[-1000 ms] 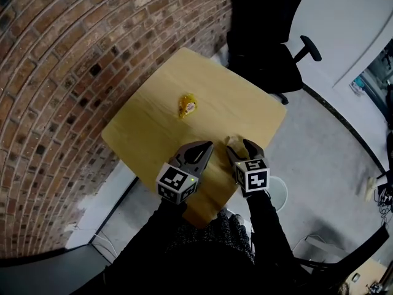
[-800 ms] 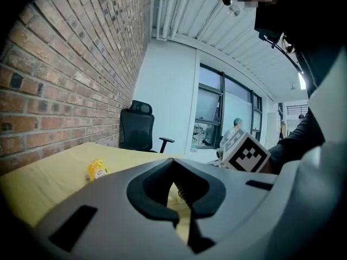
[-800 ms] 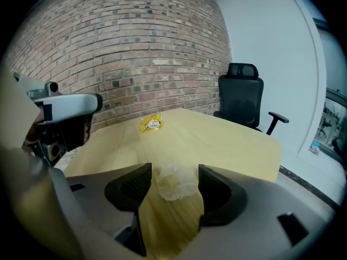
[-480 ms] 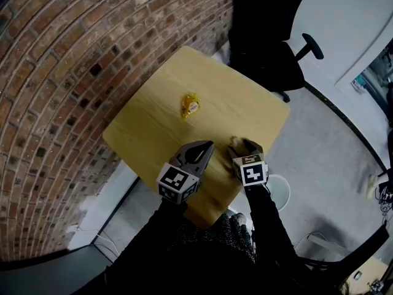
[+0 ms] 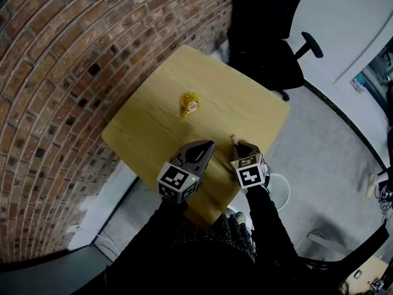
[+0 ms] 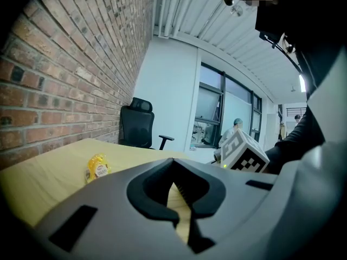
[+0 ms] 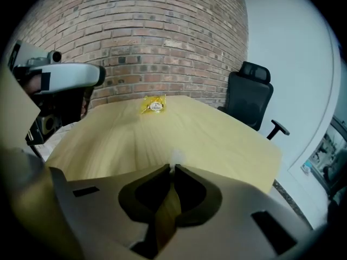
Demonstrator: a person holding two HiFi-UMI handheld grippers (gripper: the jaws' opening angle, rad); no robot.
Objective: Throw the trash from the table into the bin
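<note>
My right gripper [image 7: 172, 168] has just clamped a small white scrap [image 7: 175, 156] near the square wooden table's [image 5: 153, 121] edge, so binning comes next; my left gripper [image 5: 207, 145] is closed and empty.

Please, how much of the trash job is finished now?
Done: nothing visible yet. In hand: the right gripper has just been closing its jaws on a white scrap at the table edge. To do: drop it into the bin, then the yellow wrapper, which lies mid-table. The left gripper is shut and empty.

The left gripper [image 5: 208, 145] rests closed; the right gripper [image 5: 237, 145], tilted down, has just closed on a white scrap [image 7: 176, 157].
</note>
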